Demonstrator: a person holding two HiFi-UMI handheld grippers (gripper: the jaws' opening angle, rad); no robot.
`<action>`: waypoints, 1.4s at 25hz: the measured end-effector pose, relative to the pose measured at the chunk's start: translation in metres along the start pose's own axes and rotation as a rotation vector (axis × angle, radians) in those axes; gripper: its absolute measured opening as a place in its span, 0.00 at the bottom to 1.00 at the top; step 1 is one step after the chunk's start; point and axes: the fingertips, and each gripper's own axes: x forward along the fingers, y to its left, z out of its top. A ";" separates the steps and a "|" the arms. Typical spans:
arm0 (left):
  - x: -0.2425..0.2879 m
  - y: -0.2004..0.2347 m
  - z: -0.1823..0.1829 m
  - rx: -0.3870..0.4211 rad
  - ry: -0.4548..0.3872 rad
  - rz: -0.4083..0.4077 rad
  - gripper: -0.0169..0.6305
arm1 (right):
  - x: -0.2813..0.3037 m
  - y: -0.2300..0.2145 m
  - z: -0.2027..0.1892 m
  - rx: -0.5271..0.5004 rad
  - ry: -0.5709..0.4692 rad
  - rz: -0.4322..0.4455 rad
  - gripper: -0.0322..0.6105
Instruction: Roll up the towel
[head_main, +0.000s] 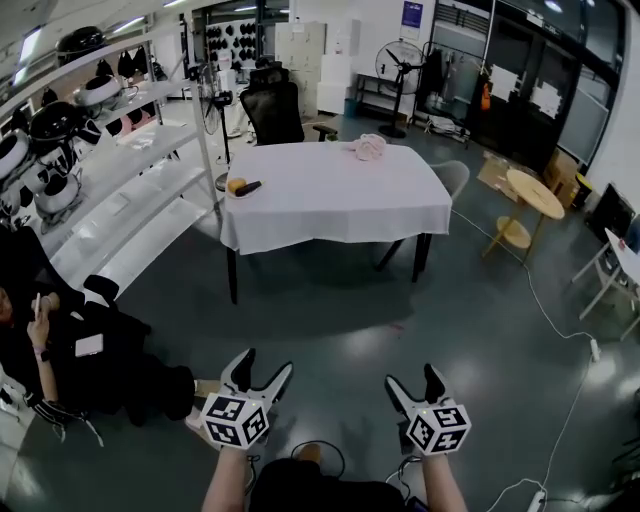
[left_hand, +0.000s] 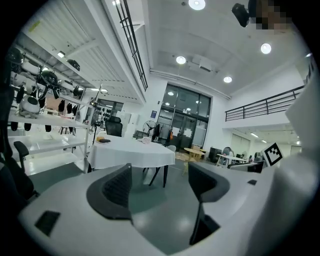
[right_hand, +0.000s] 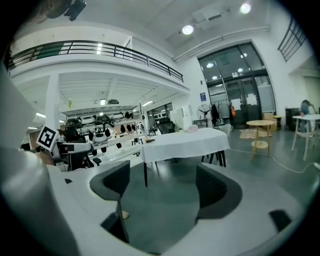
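A pink towel (head_main: 370, 147) lies bunched at the far edge of a table with a white cloth (head_main: 330, 205), well ahead of me across the grey floor. My left gripper (head_main: 265, 363) and right gripper (head_main: 412, 377) hang side by side low in the head view, far from the table, both open and empty. In the left gripper view the left gripper (left_hand: 159, 182) frames the table (left_hand: 131, 154) and the small towel (left_hand: 146, 140). Between the jaws of the right gripper (right_hand: 162, 182) in its own view only floor shows, with the table (right_hand: 185, 142) and towel (right_hand: 192, 129) beyond.
A plate (head_main: 240, 186) with a yellow and a dark item sits on the table's left side. White shelves (head_main: 120, 190) with helmets line the left. A person (head_main: 60, 350) sits on the floor at left. There is a black chair (head_main: 272, 108) behind the table, a round wooden table (head_main: 533, 195) at right, and cables (head_main: 560, 330) on the floor.
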 end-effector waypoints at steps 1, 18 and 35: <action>0.006 0.008 0.003 -0.001 -0.001 -0.003 0.59 | 0.009 0.000 0.002 0.003 -0.001 -0.005 0.69; 0.059 0.064 0.006 -0.044 0.036 -0.018 0.59 | 0.081 0.008 0.010 -0.001 0.056 -0.020 0.69; 0.214 0.135 0.051 -0.068 -0.011 0.069 0.59 | 0.254 -0.060 0.087 -0.063 0.072 0.063 0.69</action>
